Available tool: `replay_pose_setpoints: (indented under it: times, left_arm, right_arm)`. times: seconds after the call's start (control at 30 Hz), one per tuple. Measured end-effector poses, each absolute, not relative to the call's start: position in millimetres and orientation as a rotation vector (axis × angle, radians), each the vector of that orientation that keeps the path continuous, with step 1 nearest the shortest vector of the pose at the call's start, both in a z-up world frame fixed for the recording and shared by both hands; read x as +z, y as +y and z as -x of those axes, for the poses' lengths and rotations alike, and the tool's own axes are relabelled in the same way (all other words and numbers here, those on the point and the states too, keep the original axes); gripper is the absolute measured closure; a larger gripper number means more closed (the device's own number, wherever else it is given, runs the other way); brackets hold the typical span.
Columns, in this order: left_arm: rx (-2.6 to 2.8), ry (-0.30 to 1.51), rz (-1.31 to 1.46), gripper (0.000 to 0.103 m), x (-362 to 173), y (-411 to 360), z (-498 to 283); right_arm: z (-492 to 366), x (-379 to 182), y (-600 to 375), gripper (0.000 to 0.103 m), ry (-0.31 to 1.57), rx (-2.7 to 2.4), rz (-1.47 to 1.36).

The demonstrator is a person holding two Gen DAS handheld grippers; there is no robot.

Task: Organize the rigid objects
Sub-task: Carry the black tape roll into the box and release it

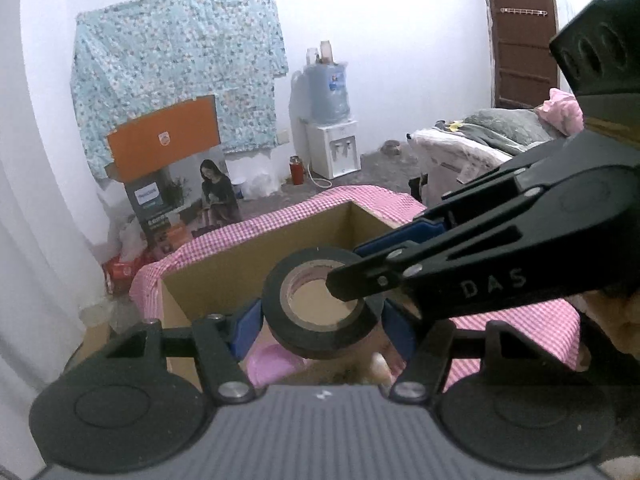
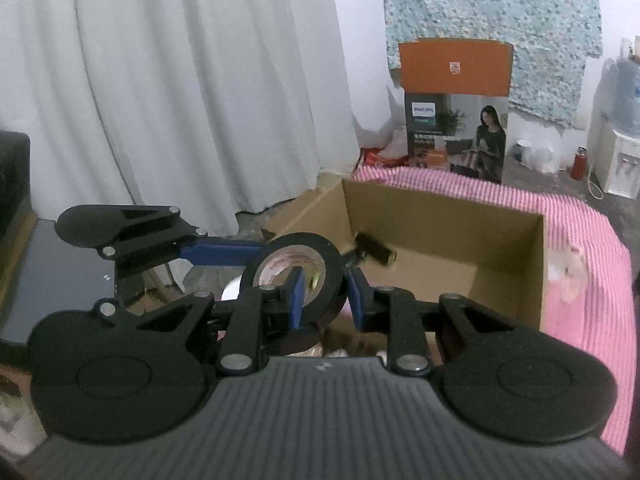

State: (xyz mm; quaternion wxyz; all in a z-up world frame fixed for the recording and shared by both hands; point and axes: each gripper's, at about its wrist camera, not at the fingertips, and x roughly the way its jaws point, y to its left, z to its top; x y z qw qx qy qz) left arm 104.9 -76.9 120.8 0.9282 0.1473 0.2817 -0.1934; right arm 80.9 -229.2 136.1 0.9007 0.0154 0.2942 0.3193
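Observation:
A black roll of tape [image 1: 320, 306] hangs above an open cardboard box [image 1: 224, 264]. My left gripper [image 1: 320, 324] is shut on the roll's outer sides with its blue pads. My right gripper [image 2: 326, 294] grips the same roll [image 2: 296, 276] through its wall, one finger inside the core and one outside. The right gripper reaches in from the right in the left wrist view [image 1: 360, 276]. The left gripper [image 2: 224, 250] shows at the left in the right wrist view. A dark cylinder [image 2: 374, 254] lies in the box [image 2: 508, 264].
The box sits on a pink checked cloth [image 1: 520, 320]. A pink item [image 1: 272, 362] lies in the box. Behind stand a Philips carton [image 2: 456, 120], a water dispenser [image 1: 332, 120], a white curtain [image 2: 160, 80] and a bed [image 1: 480, 136].

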Motion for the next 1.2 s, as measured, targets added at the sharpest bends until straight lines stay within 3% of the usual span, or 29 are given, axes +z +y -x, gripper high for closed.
replay_pose_setpoints:
  times: [0.2, 0.53, 1.2]
  left_arm:
    - [-0.408, 0.762, -0.264, 0.036, 114, -73, -189]
    - [-0.387, 1.163, -0.104, 0.036, 38, -53, -310]
    - [-0.319, 1.313, -0.092, 0.036, -30, -65, -378]
  right_arm:
    - [-168, 137, -229, 0.080, 0.743, 0.688, -0.079]
    - [-304, 58, -204, 0.080, 1.126, 0.678, -0.167]
    - [-369, -15, -182, 0.080, 1.270, 0.594, -0.124]
